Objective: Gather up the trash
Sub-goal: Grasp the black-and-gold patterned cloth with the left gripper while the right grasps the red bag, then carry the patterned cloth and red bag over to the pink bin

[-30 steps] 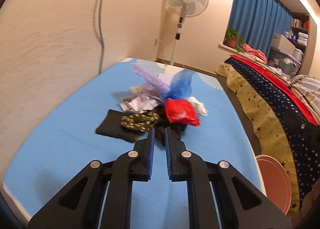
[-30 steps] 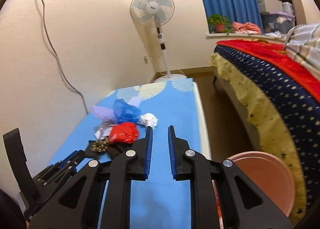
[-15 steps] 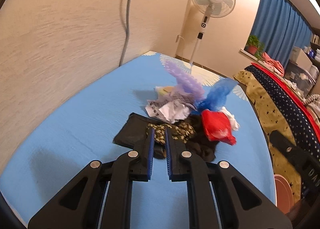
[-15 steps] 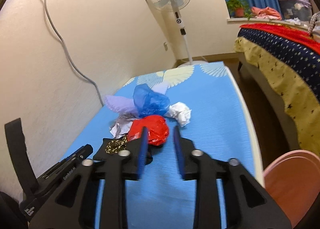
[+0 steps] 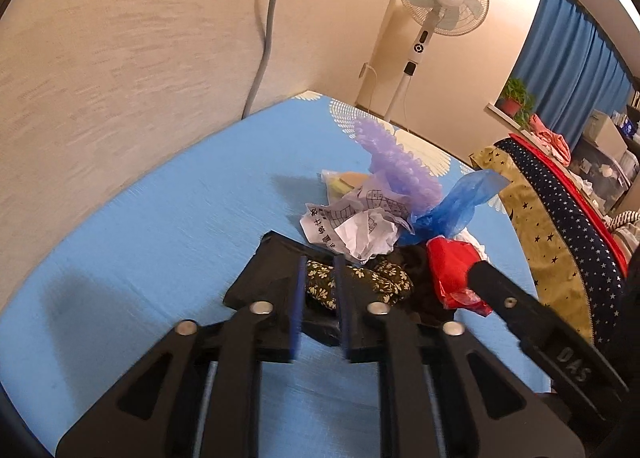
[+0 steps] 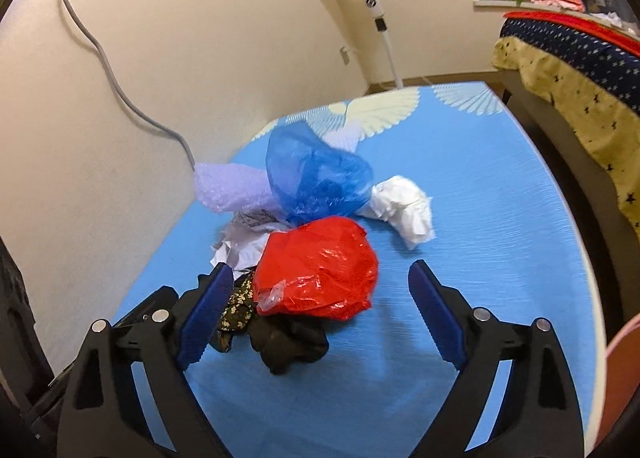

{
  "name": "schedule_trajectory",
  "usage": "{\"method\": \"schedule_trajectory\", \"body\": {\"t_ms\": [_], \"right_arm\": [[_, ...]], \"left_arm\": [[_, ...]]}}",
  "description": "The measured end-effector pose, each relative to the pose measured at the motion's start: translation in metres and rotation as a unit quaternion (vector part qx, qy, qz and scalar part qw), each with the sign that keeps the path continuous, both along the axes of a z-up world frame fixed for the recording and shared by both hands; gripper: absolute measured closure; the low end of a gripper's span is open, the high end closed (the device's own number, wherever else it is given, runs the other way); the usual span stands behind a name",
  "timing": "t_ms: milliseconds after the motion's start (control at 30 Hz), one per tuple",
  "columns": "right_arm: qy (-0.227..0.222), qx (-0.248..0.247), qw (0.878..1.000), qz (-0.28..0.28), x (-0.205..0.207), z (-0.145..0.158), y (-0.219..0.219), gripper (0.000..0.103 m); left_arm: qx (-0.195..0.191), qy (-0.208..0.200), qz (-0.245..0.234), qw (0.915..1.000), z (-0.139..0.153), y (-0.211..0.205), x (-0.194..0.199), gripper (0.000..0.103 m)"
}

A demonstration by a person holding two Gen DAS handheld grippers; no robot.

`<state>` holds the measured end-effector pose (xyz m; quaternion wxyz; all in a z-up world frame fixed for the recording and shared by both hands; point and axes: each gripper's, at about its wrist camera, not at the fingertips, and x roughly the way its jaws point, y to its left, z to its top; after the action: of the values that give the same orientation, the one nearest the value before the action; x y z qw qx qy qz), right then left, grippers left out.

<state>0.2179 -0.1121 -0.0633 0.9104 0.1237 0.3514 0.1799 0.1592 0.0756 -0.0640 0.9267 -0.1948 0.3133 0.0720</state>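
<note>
Blue mat, red bag, paper

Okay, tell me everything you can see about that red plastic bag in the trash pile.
The crumpled red plastic bag is glossy, thin film, bunched into a rounded lump with a clear-looking torn edge at its lower left. It sits on the blue table cover, resting against dark cloth and the blue plastic bag behind it. It lies ahead of the right gripper, whose fingers have just been opening; neither touches it.

Left gripper jaws just parting, right gripper jaws just spread wide.
</note>
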Motion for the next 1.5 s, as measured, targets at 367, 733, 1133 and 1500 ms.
{"method": "schedule_trajectory", "body": {"t_ms": [367, 733, 1133, 1500], "right_arm": [[0.021, 0.005, 1.000, 0.019, 0.008, -0.010, -0.005, 0.036], [0.007, 0.005, 1.000, -0.017, -0.005, 0.004, -0.036, 0.039], [-0.031, -0.042, 0.998, -0.028, -0.048, 0.051, -0.057, 0.039], [-0.072, -0.082, 0.993, -0.047, -0.111, 0.100, -0.087, 0.039]], "left_arm": [[-0.037, 0.015, -0.019, 0.9990, -0.011, 0.001, 0.015, 0.061], [-0.043, 0.056, -0.061, 0.9956, -0.023, -0.014, 0.026, 0.077], [-0.001, 0.004, -0.083, 0.9966, 0.020, -0.028, 0.000, 0.101], [0.015, -0.040, -0.124, 0.9914, 0.067, -0.048, -0.044, 0.101]]}}
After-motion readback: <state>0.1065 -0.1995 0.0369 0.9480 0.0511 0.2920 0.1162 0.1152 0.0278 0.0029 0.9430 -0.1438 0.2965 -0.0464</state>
